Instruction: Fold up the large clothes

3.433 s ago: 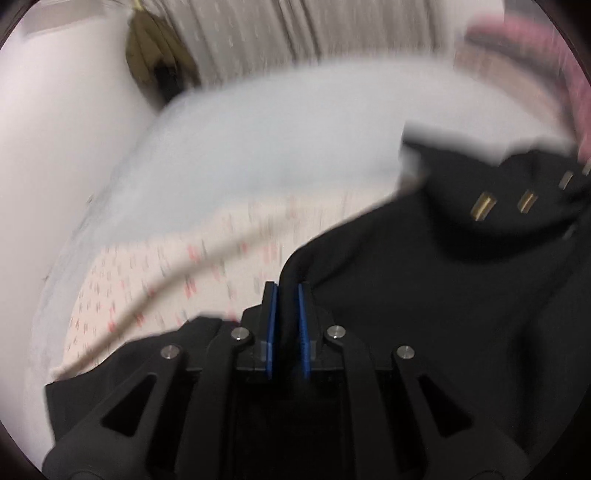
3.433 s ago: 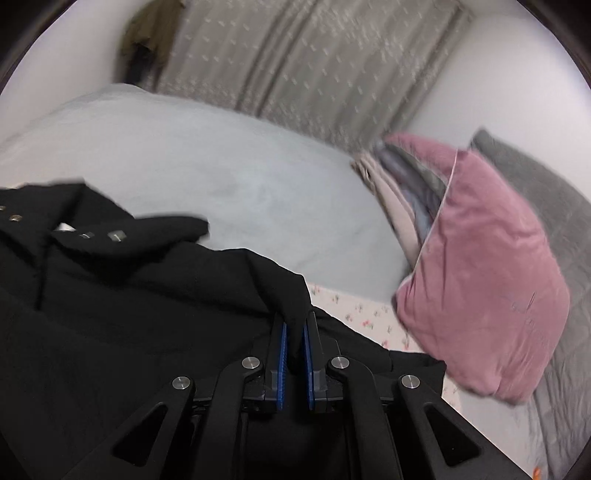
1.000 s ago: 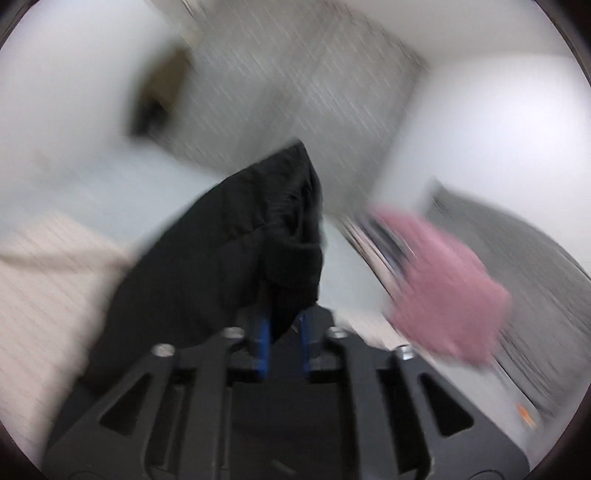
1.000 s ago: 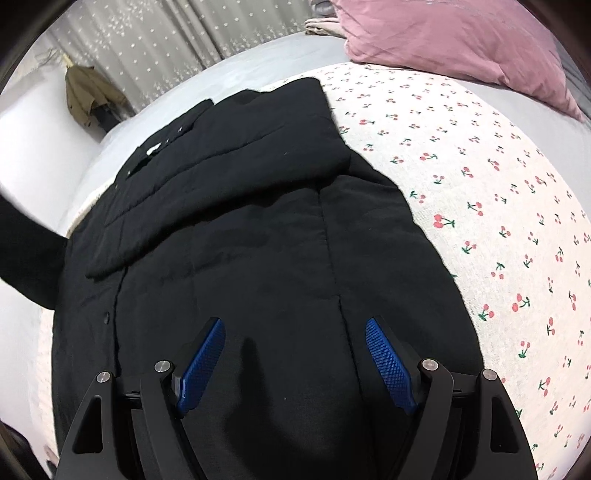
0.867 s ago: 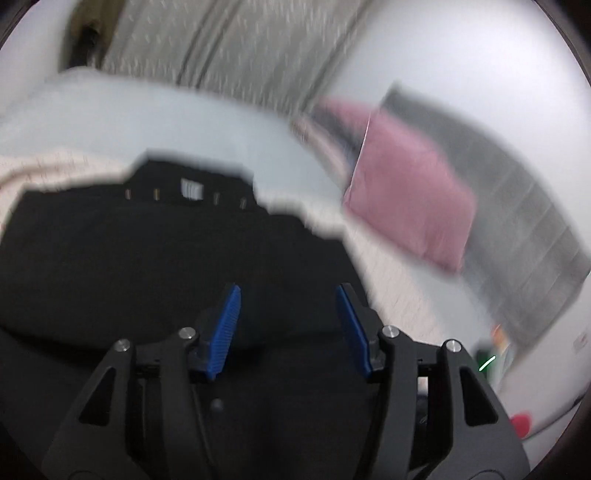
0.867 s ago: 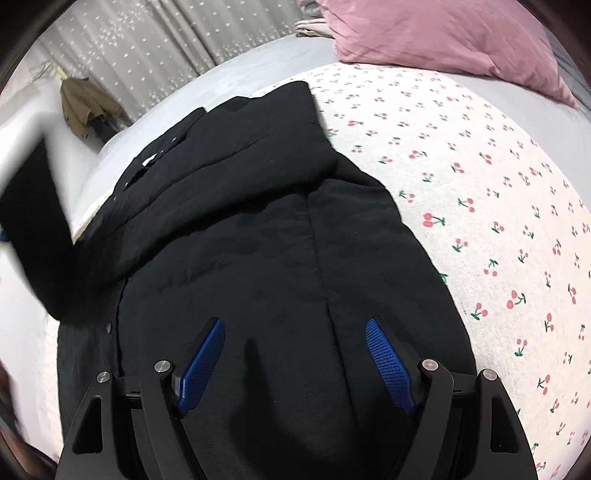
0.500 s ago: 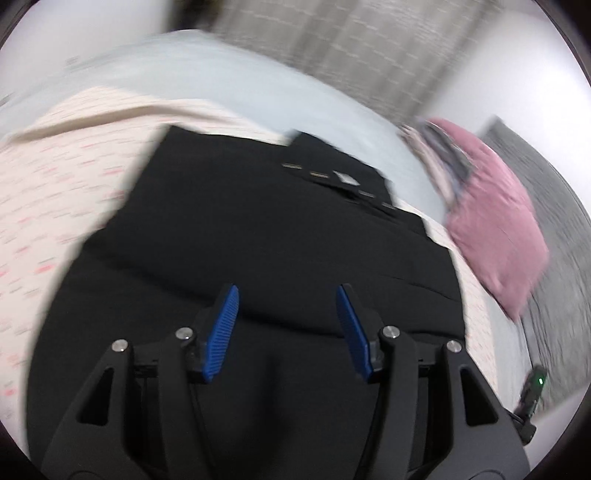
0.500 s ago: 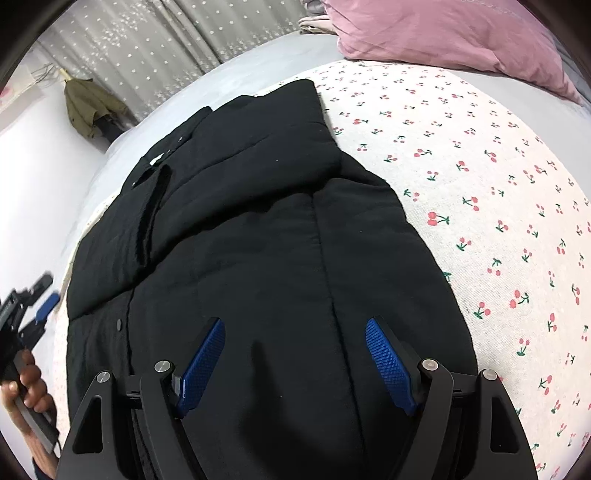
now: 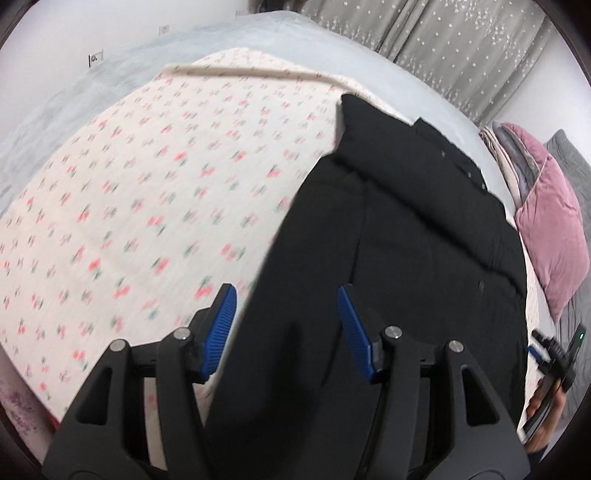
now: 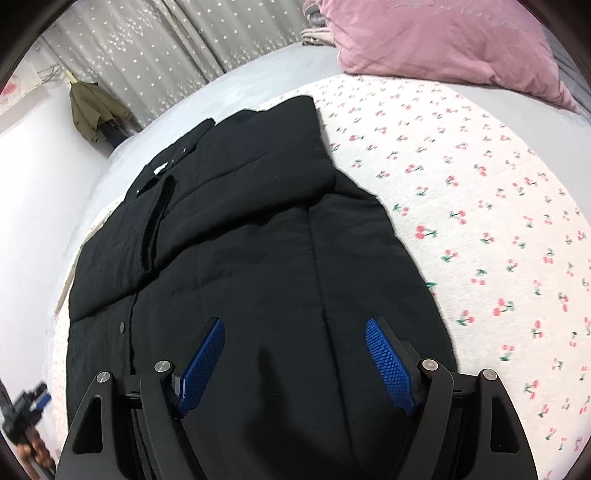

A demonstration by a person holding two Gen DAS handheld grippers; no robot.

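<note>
Bed: a pale grey sheet (image 9: 258,33) covers the mattress, with the cherry-print blanket (image 9: 129,192) spread on top, likely as a flat working surface for folding; starred grey curtains (image 10: 155,40) hang behind.
Black padded coat: the coat (image 10: 258,240) lies flat on the cherry-print blanket, collar toward the curtains and hem toward the cameras; both sleeves appear folded in across the front, one lying over the chest from each side, so the garment reads as a narrowed rectangle; judged from this, the sleeve step looks done and the lengthwise fold from hem to collar remains.
Pink pillow: the pillow (image 10: 436,40) sits at the head of the bed, well apart from the coat, beside a small stack of folded fabric.
Olive jacket: hangs by the wall (image 10: 96,110), away from the work.
Left gripper: the left gripper (image 9: 288,325) hovers over the coat's left edge near the hem, jaws spread wide and holding nothing; one blue pad hangs over blanket, the other over coat, probably lining up on the edge.
Right gripper: the right gripper (image 10: 295,362) is likewise spread apart and empty, above the hem area, placed to take the opposite corner.
Snap buttons: small studs (image 10: 122,326) dot the placket.
</note>
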